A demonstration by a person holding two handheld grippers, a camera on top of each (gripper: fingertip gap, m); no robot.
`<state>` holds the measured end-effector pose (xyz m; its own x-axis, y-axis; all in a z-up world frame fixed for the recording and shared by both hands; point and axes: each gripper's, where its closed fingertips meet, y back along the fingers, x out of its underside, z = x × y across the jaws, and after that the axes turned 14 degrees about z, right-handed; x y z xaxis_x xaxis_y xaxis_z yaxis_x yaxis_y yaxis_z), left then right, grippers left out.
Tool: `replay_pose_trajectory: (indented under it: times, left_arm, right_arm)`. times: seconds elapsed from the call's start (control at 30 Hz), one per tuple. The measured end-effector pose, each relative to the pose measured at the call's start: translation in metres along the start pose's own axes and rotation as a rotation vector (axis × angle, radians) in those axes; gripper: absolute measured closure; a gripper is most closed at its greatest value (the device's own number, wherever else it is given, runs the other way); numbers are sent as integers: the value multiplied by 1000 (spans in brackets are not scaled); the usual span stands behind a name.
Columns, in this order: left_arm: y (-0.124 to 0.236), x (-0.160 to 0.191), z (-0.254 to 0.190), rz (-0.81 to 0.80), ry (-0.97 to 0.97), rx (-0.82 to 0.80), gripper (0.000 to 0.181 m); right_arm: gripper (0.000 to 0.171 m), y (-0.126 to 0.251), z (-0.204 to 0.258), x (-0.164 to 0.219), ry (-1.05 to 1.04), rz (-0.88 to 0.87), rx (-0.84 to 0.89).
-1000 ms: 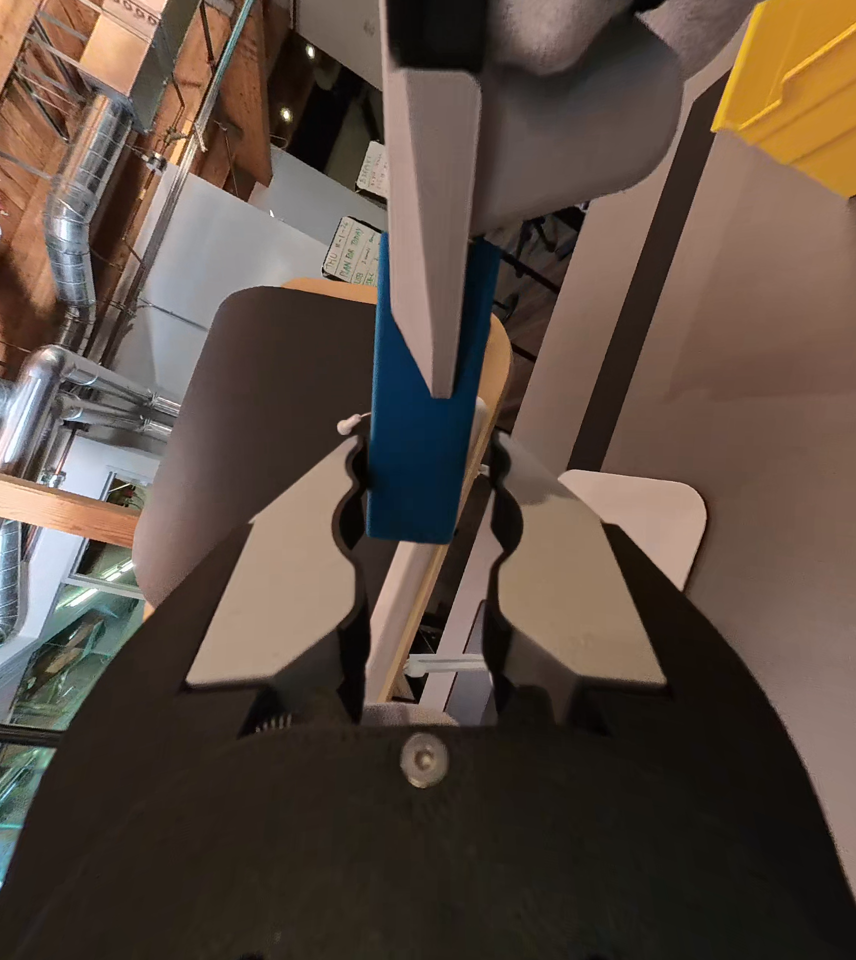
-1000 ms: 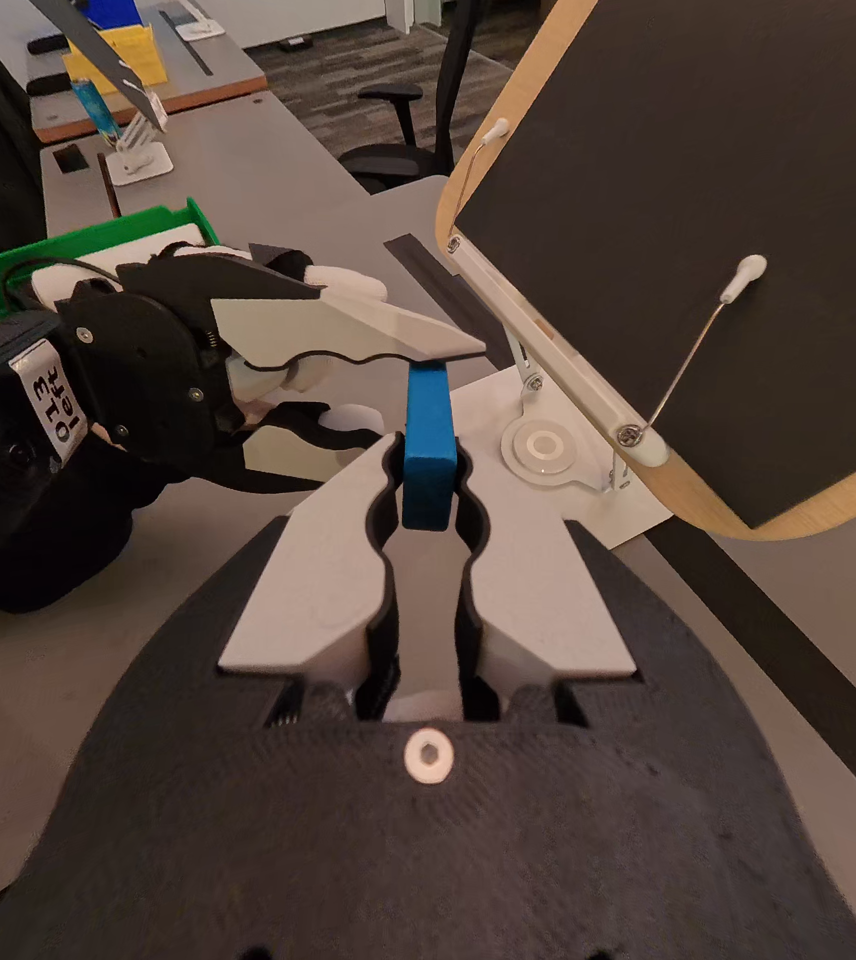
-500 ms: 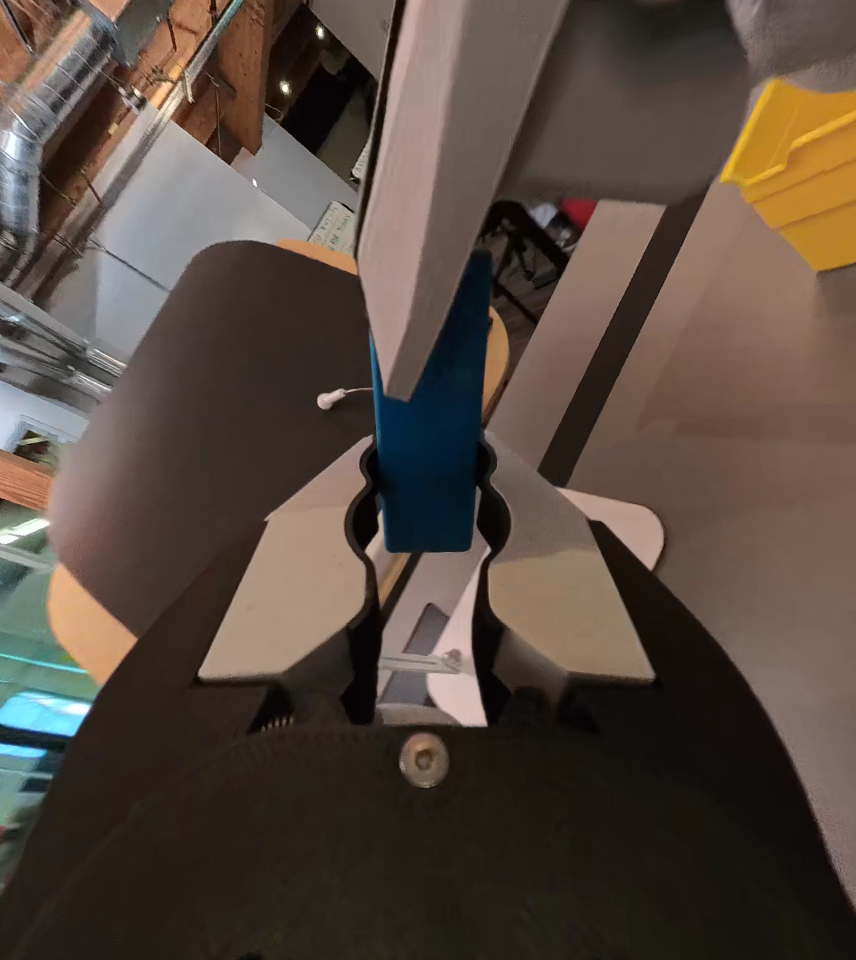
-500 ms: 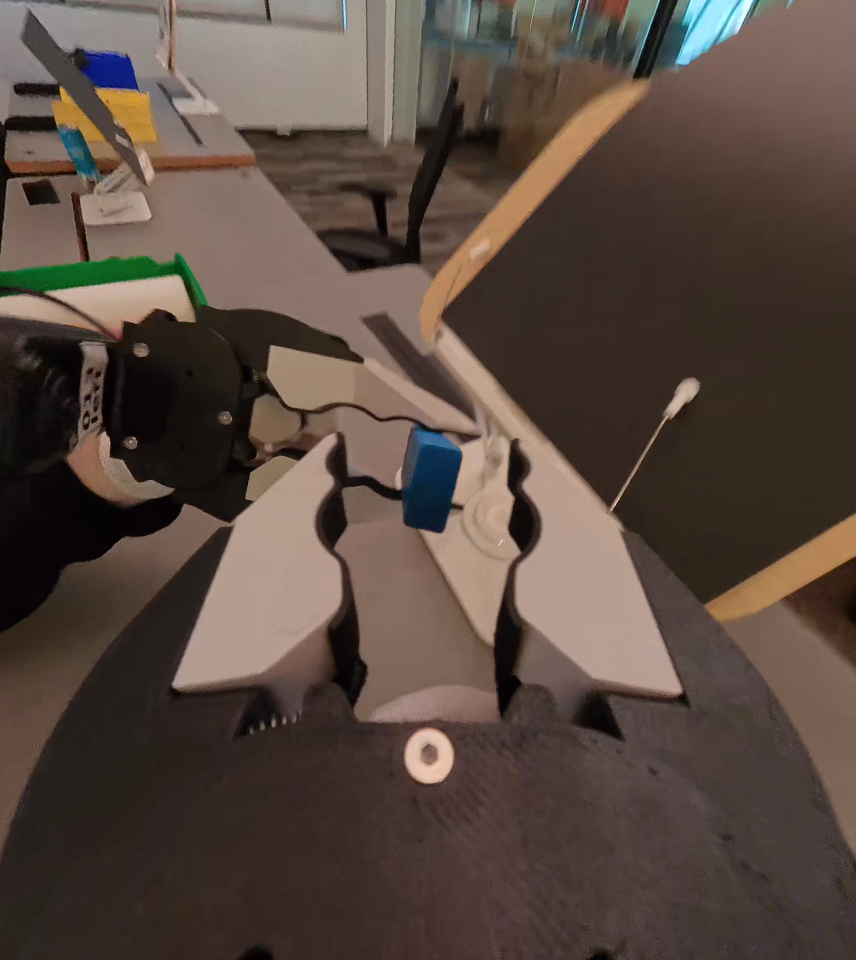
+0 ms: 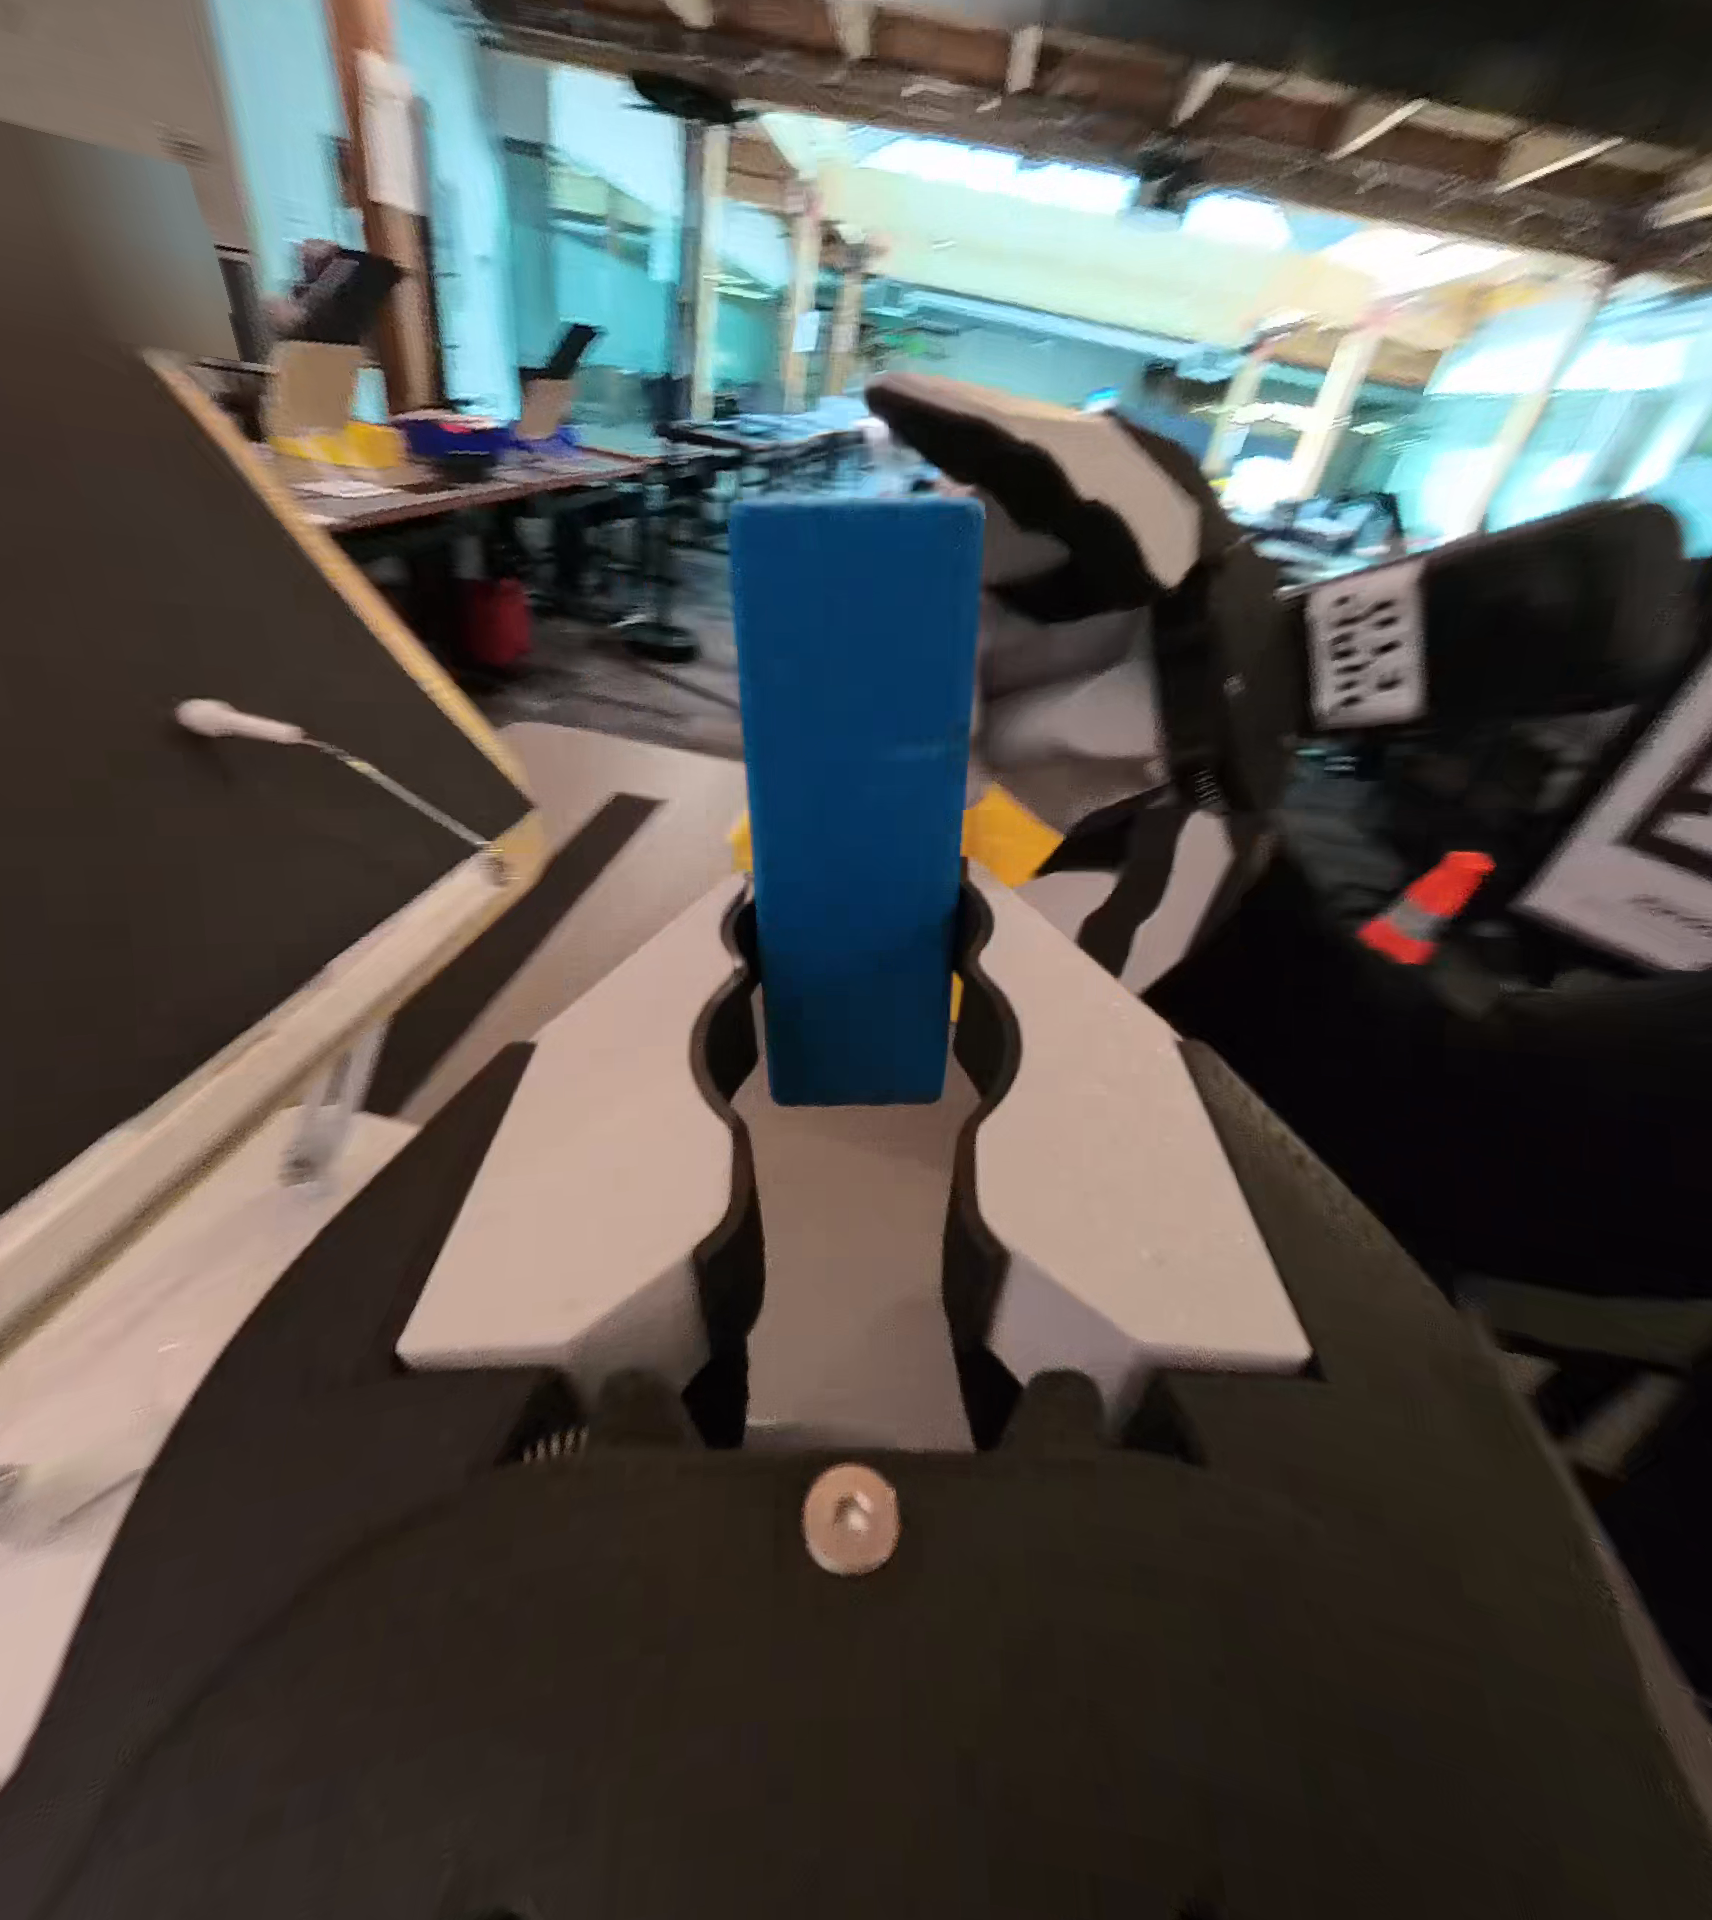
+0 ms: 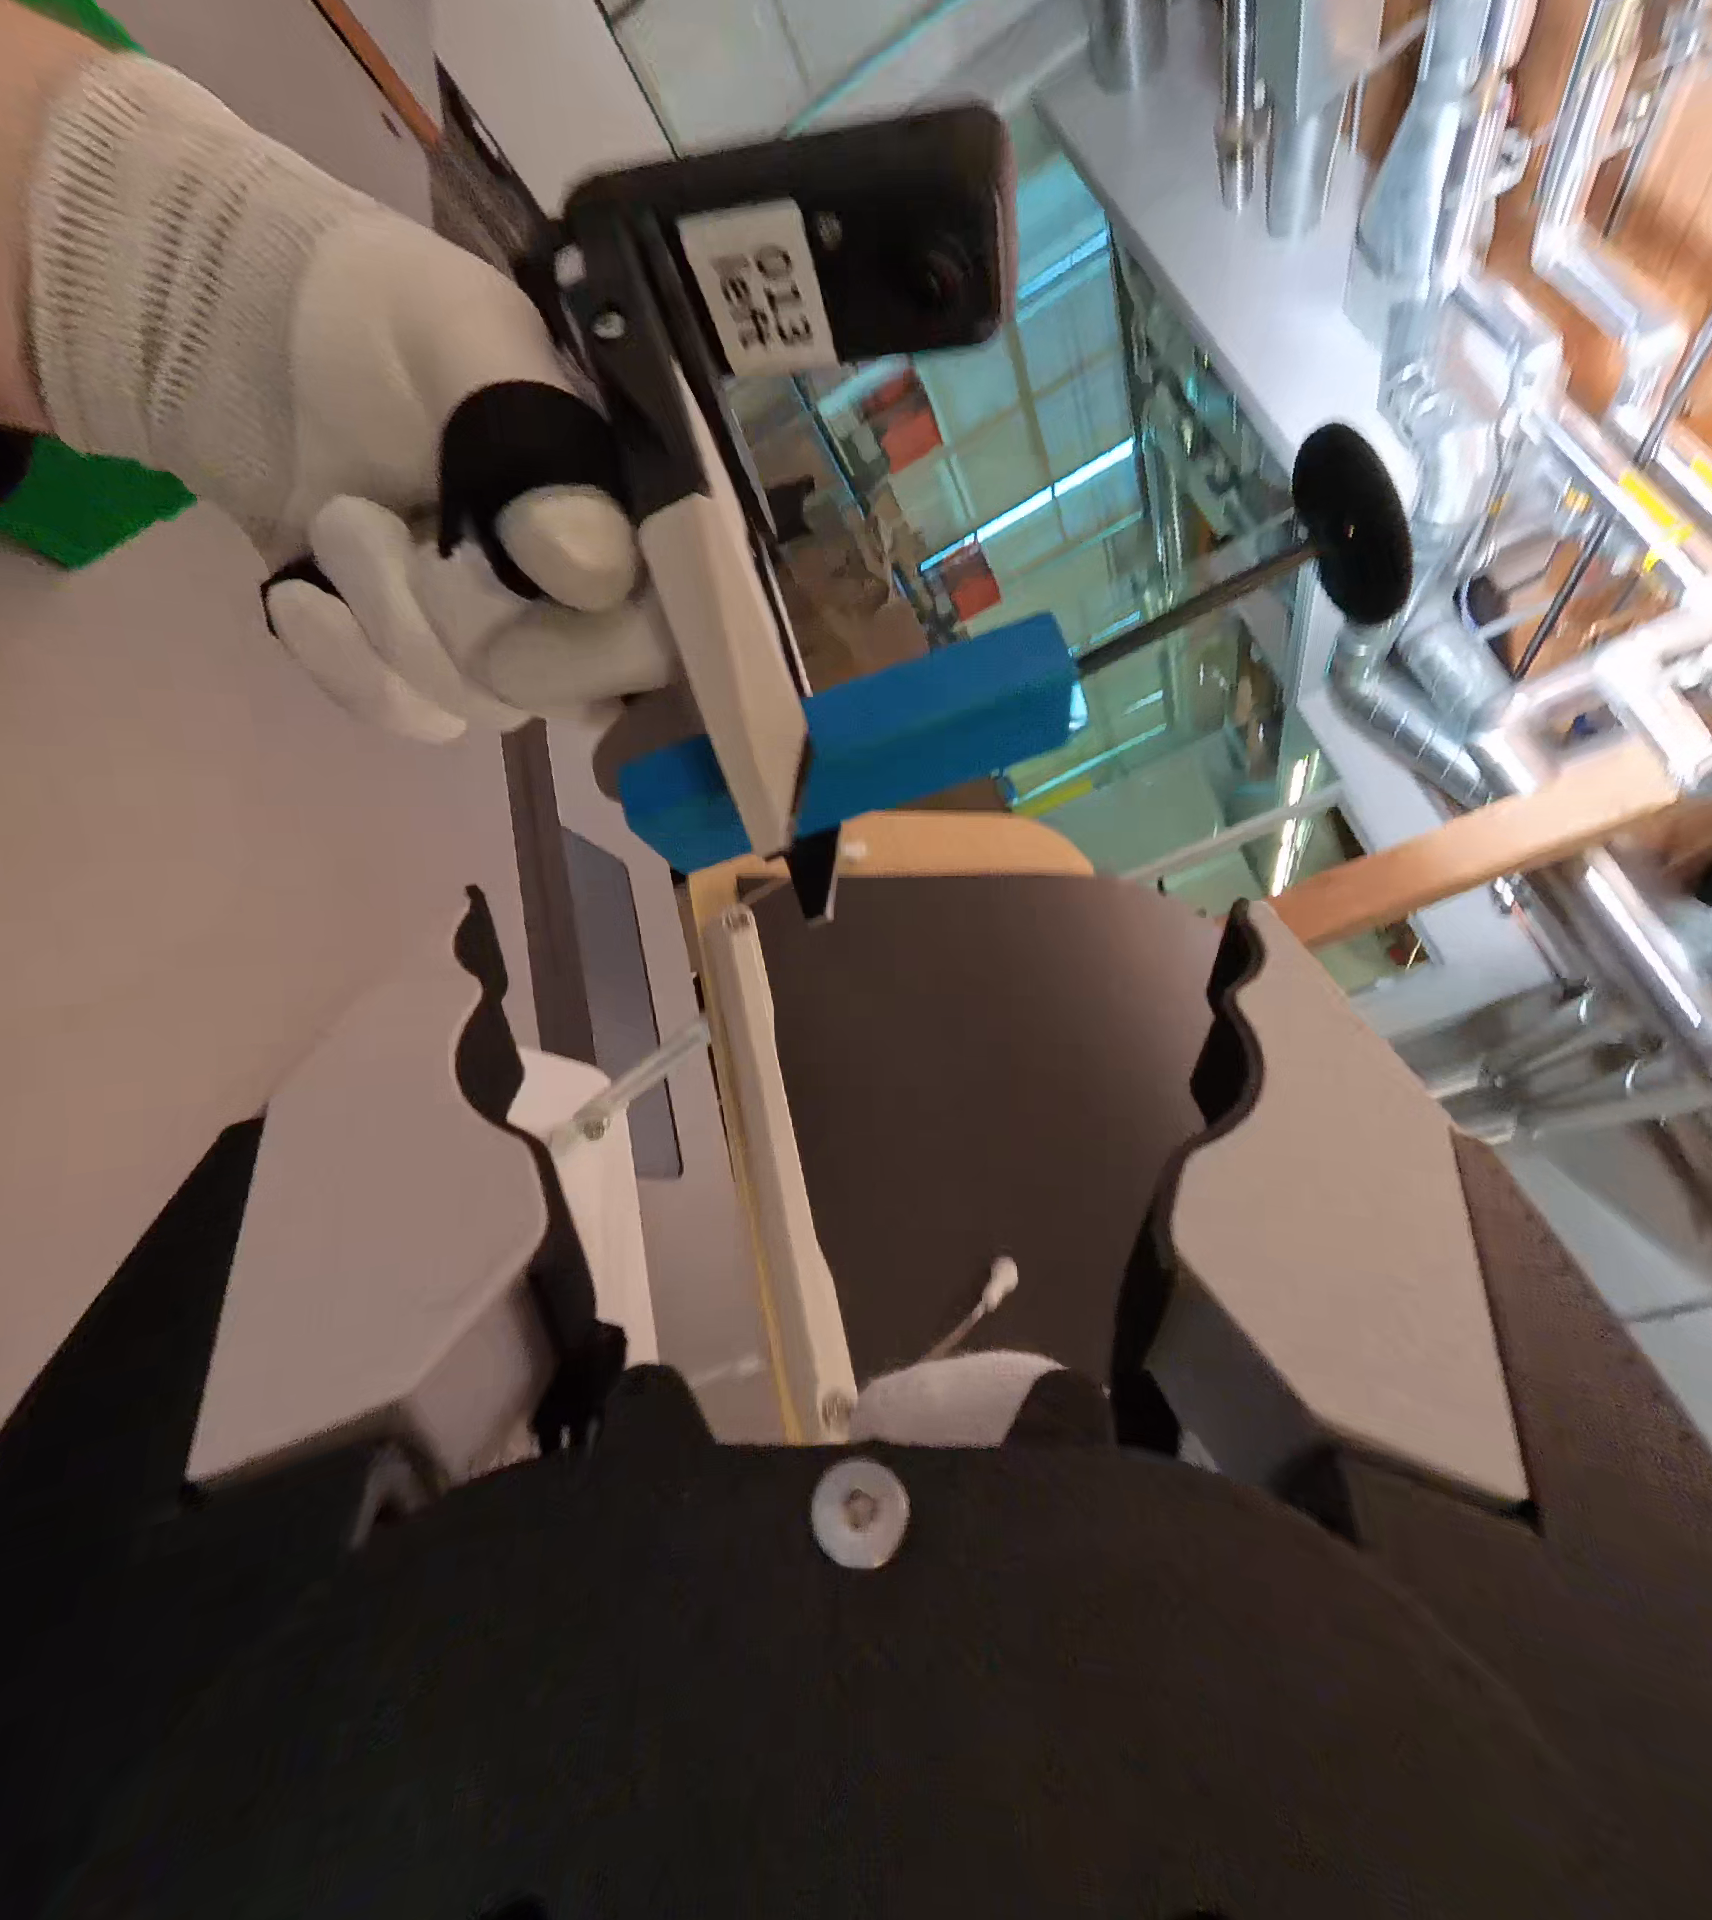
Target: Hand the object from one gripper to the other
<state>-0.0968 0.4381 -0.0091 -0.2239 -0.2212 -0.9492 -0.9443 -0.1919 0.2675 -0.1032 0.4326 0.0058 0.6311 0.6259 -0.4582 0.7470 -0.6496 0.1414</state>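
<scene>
My left tool (image 5: 854,940) is clamped on the blue block (image 5: 857,800), gripping its lower end; from the left wrist view the block stands up straight out of the tips, its long flat face toward the camera. My right tool (image 6: 852,997) is spread wide with nothing between its fingers. The right wrist view adds what the left cannot: the block (image 6: 925,717) seen side-on, sticking out crosswise to either side of the left tool's fingers (image 6: 738,665), and my white-gloved hand (image 6: 312,416) around the left tool's handle. The left wrist view in turn shows the right tool (image 5: 1122,665) from outside, just right of the block and apart from it. Black board with wood edge (image 5: 104,727) on a white stand (image 5: 156,1299) sits left on the grey table (image 5: 623,769); a yellow bin (image 5: 1003,836) is mostly hidden behind the block. Green bin (image 6: 83,509) partly behind the glove. Left view blurred
</scene>
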Motion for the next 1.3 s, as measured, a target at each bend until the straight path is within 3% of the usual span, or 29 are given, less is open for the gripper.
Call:
replay_pose_trajectory:
  times: [0.17,0.27,0.5,0.7,1.3]
  left_arm:
    - [12,3,-30,-23,6,228,148]
    - [10,12,-42,-5,-11,338,148]
    - [13,24,-56,5,-52,452,148]
    - [11,34,-65,33,-73,518,148]
    - [4,39,-69,52,-84,530,148]
  right_arm:
    - [35,-17,27,-33,106,-56,19]
    - [44,-19,36,-41,150,-63,15]
    - [54,-13,38,-45,218,-51,6]
    - [65,-16,45,-49,266,-36,10]
    - [65,-12,51,-40,266,30,-75]
